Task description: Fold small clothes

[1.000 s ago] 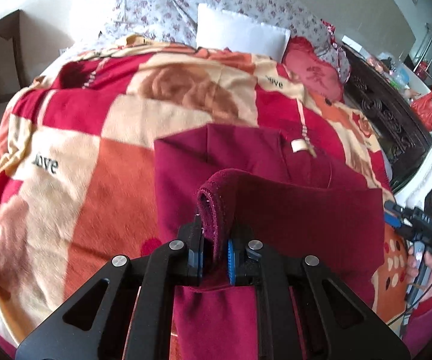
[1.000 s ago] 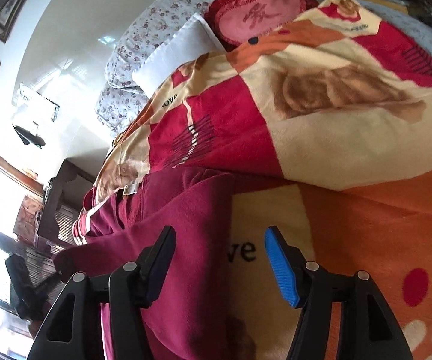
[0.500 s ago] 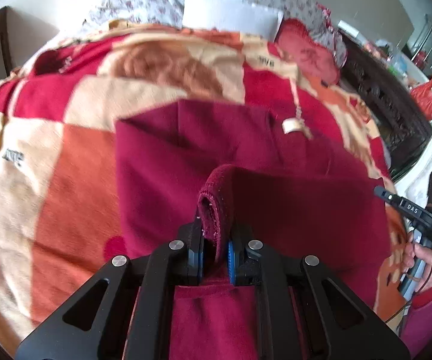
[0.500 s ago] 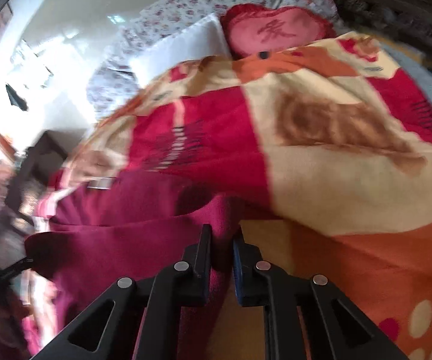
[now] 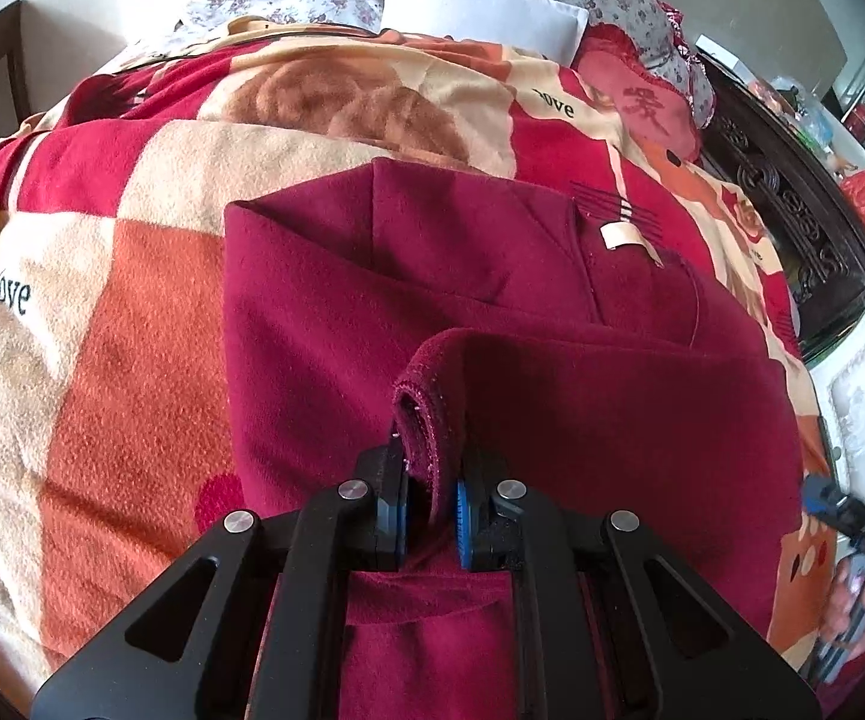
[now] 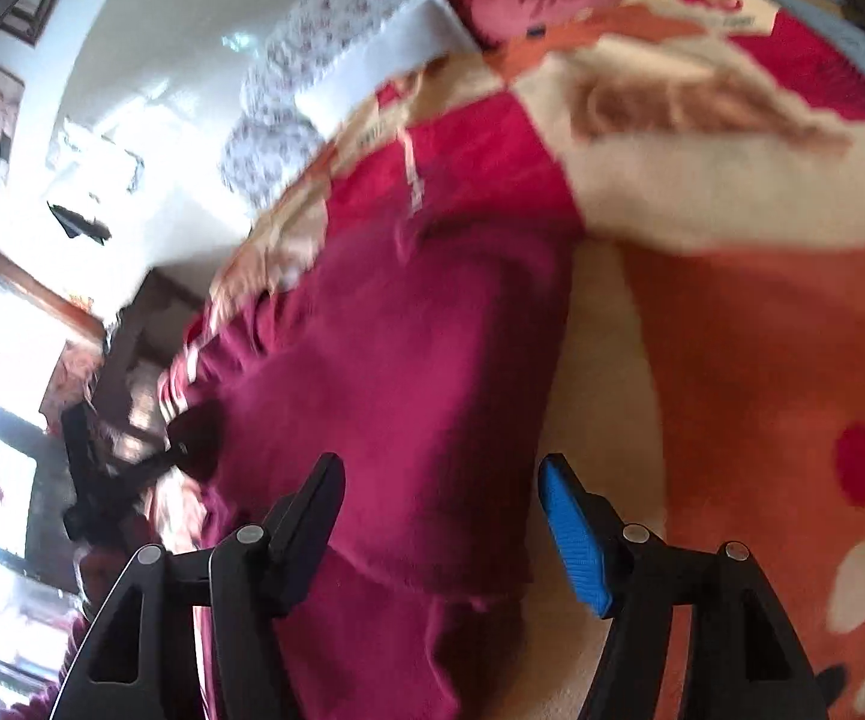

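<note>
Left claw (image 5: 431,507) is pinching a rolled hem of the maroon garment (image 5: 492,312), which I'm seeing lying part-folded on the bed's blanket (image 5: 102,312). My right claw (image 6: 441,519) has just been opening; it is standing apart over the cloth's edge, gripping nothing. "love" is showing on the blanket, a white tag (image 5: 618,234) at the collar, pillows (image 5: 480,6) beyond.

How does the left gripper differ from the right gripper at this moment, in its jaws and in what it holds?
The left gripper has its jaws shut on a rolled hem of the maroon garment; the right gripper has just been opening its jaws, and they now stand wide apart and grip nothing. The left pinches cloth standing up between its pads; under the right the garment only lies flat. Both point down at this garment on the blanket.
</note>
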`<state>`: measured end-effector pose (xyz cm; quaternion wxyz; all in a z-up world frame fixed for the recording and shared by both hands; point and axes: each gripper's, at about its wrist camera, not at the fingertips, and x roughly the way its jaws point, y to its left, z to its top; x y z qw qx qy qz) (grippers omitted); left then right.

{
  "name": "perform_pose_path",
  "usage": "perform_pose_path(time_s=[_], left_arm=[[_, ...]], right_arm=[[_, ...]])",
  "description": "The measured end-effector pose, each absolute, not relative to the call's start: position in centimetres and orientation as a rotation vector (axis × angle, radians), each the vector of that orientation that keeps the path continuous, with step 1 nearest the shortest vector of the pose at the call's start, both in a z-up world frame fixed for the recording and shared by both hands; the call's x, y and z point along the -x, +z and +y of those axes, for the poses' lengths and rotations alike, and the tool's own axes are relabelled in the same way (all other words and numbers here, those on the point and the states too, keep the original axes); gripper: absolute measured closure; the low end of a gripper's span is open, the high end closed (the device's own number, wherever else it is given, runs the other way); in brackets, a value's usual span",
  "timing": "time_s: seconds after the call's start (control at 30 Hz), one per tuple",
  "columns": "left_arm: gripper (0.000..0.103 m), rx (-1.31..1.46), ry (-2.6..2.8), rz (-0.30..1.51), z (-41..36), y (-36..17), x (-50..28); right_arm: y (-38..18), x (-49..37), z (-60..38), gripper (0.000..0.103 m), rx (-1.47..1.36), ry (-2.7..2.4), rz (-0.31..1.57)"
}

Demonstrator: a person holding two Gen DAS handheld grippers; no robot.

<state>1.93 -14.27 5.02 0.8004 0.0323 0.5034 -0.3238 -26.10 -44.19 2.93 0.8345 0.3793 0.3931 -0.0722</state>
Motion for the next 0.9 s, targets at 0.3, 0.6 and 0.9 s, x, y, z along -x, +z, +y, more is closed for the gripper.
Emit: perform_pose_path(time_s=[0.3,0.6,0.9], left_arm=[[0.088,-0.100,-0.669,1.082,-13.5,4.4,-1.4],[0.081,-0.073,-0.659,0.988,-11.4,7.6,0.1],[0.081,-0.118,-0.581,1.020,-13.2,3.5,-0.4]], right_arm=[[1.7,26.8,-44.7,0.085,-0.638,-0.347,0.919],[7.3,26.7,-41.6,0.085,-0.559,-0.289,0.814],[3.4,23.7,-39.4,0.085,-0.345,-0.426,0.980]])
